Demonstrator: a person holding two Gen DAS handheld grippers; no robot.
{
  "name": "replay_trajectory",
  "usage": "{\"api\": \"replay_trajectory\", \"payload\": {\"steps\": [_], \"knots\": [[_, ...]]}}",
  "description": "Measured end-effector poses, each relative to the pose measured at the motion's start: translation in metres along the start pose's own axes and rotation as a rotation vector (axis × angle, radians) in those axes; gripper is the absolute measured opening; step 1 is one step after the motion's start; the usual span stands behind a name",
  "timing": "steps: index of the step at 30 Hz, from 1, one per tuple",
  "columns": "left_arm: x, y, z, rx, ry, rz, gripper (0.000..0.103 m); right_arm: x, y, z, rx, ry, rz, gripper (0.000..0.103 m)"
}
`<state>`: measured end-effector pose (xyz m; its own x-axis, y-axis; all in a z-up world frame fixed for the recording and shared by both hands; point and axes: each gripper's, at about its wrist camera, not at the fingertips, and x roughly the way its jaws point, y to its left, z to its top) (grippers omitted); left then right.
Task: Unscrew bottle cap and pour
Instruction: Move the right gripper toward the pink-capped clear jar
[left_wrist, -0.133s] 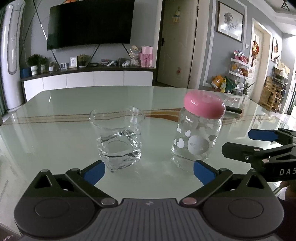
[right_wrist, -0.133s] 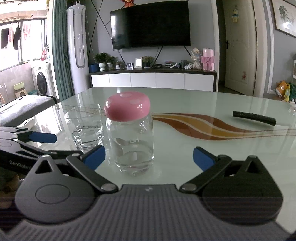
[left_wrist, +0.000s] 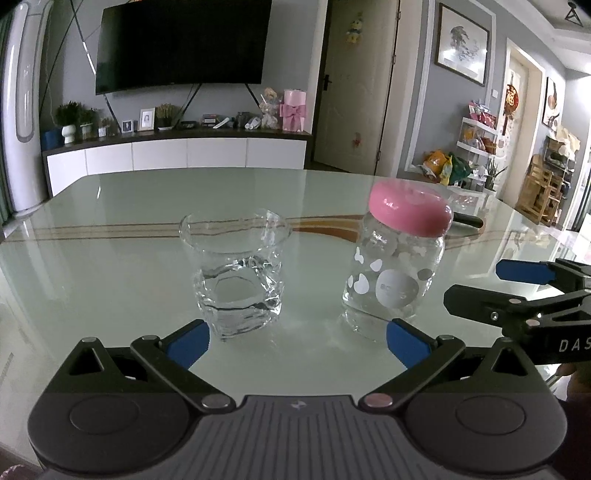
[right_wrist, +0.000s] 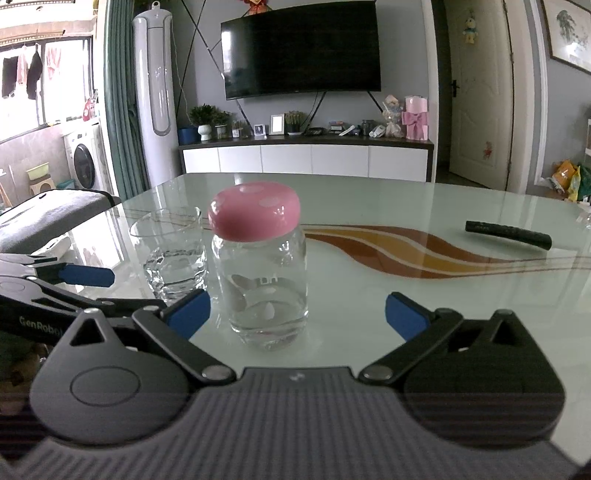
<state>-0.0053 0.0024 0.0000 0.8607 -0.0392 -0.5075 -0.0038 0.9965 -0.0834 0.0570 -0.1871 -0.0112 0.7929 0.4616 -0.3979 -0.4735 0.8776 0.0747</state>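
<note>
Nothing is seen to have moved since the earlier frame. Both the left gripper (left_wrist: 294, 338) and the right gripper (right_wrist: 294, 317) are held wide, gripping nothing. In the right wrist view, the bottle (right_wrist: 264, 284) with its pink cap (right_wrist: 254, 211) is seen at the middle of the frame on the table (right_wrist: 406, 314), just beside the glass (right_wrist: 171, 258) at its left.

White letters "DAS" — cut off at the frame edge — stand on the right gripper (left_wrist: 517, 280); "GenRobo" stands on the left gripper (right_wrist: 99, 295).

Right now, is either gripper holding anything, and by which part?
Nothing is held. The left gripper and right gripper are both open; the bottle stands free on the table, pink cap on.
</note>
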Motion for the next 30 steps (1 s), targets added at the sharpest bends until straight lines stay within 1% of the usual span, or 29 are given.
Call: {"api": "replay_trajectory", "payload": {"steps": [4,7,9,11,13,18,30], "knots": [[-0.006,-0.004,-0.008,-0.002,-0.007,-0.002,0.103,0.001,-0.002,-0.001,0.007,-0.003,0.009,0.103],[-0.005,0.002,-0.002,-0.022,0.019,-0.012,0.103,0.002,-0.004,-0.002,0.013,-0.006,0.016,0.103],[0.005,0.003,0.002,-0.026,0.037,-0.014,0.103,0.002,-0.005,-0.002,0.016,-0.01,0.021,0.103],[0.006,0.003,0.002,-0.023,0.036,-0.016,0.103,-0.002,-0.009,-0.004,0.013,-0.015,0.023,0.103],[0.005,0.003,0.002,-0.021,0.033,-0.018,0.103,0.002,-0.002,0.0,-0.002,-0.001,0.016,0.103],[0.004,0.004,0.003,-0.02,0.026,-0.025,0.103,0.003,0.0,0.0,-0.008,-0.001,0.018,0.103],[0.003,0.002,0.003,-0.017,0.024,-0.033,0.103,0.001,-0.001,-0.001,-0.008,-0.004,0.03,0.103]]}}
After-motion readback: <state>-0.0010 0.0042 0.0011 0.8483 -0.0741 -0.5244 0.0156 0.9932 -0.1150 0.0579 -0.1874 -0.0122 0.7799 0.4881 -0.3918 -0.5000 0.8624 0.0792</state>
